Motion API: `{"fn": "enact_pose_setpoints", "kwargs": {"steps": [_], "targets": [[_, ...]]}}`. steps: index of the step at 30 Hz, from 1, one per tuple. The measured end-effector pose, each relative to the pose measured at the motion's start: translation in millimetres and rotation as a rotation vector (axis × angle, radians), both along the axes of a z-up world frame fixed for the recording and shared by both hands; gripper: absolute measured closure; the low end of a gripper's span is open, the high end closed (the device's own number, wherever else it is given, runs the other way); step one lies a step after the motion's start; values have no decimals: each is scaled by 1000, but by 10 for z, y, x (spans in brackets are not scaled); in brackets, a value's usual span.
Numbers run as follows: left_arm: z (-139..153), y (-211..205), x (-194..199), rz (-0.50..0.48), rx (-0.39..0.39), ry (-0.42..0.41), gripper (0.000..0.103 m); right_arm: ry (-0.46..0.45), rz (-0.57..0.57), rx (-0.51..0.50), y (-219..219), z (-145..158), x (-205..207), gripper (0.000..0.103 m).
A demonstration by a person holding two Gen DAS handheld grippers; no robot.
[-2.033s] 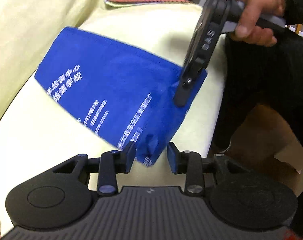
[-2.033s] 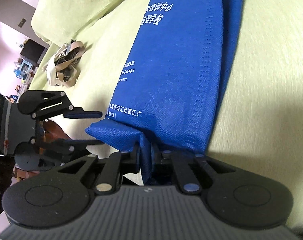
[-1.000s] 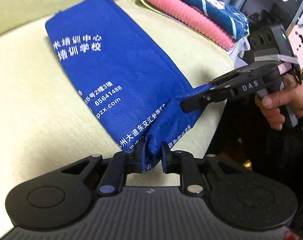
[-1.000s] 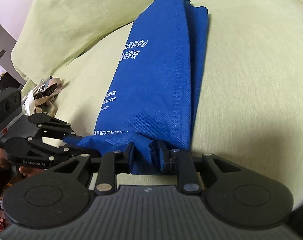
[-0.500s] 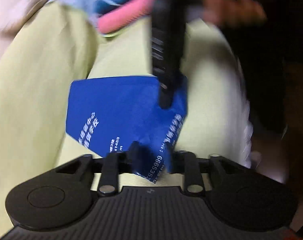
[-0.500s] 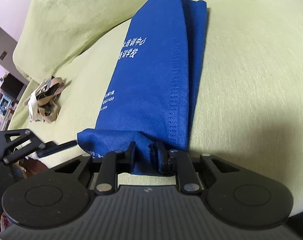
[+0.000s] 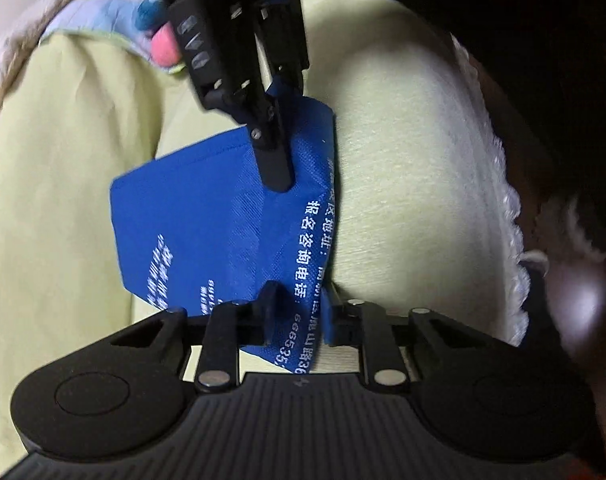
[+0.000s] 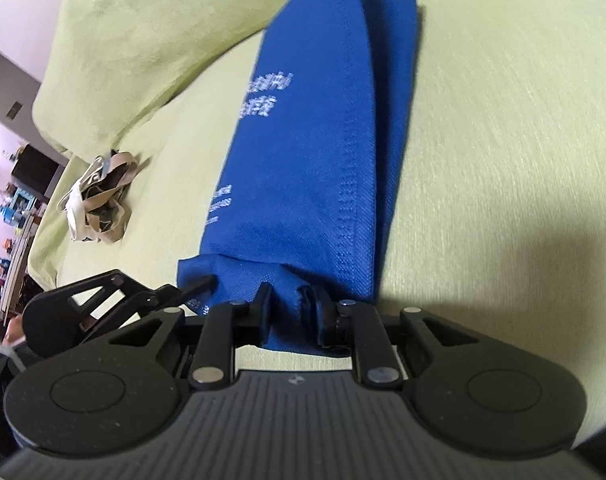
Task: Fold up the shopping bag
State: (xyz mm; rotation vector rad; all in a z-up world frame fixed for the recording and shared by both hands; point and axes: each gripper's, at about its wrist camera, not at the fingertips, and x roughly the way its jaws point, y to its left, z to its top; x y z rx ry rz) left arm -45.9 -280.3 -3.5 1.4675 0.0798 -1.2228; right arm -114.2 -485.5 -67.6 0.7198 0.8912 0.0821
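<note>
Fabric fills the left wrist view: the blue shopping bag (image 7: 207, 216), a coarse non-woven strip printed in white, now runs away from the camera where a second ago it lay slantwise, so the near end is being squared up for the next fold. The left gripper (image 7: 299, 312) has its jaws closing around a corner of it. In the right wrist view the bag lies long and narrow on the pale green sofa cushion (image 8: 503, 140), its stitched edge ridged. The right gripper (image 8: 293, 312) stays clamped on the bunched near end.
</note>
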Motion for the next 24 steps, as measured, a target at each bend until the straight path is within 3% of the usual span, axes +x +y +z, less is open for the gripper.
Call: {"fn": "enact_pose_setpoints", "kwargs": {"steps": [2, 5, 6, 8, 9, 12, 17, 20, 24], "targets": [[52, -25, 79, 19, 0, 55, 81, -46, 16, -86, 64, 102, -77, 73], [118, -52, 205, 49, -11, 145, 80, -162, 36, -362, 276, 439, -340, 65], [132, -61, 236, 53, -11, 163, 80, -212, 72, -471, 388, 532, -444, 62], [149, -82, 273, 57, -8, 185, 79, -309, 178, -684, 657, 631, -626, 41], [154, -89, 279, 58, -5, 191, 79, -337, 242, -779, 802, 606, -679, 37], [157, -88, 291, 59, -4, 205, 79, -390, 435, -1036, 1213, 461, -772, 37], [170, -96, 312, 72, -14, 220, 78, -377, 647, -1370, 1605, 33, -631, 57], [161, -87, 299, 71, -18, 212, 77, -346, 707, -1484, 1652, -141, -499, 62], [117, -52, 255, 33, -26, 160, 73, -330, 699, -1452, 1588, -163, -405, 65]]}}
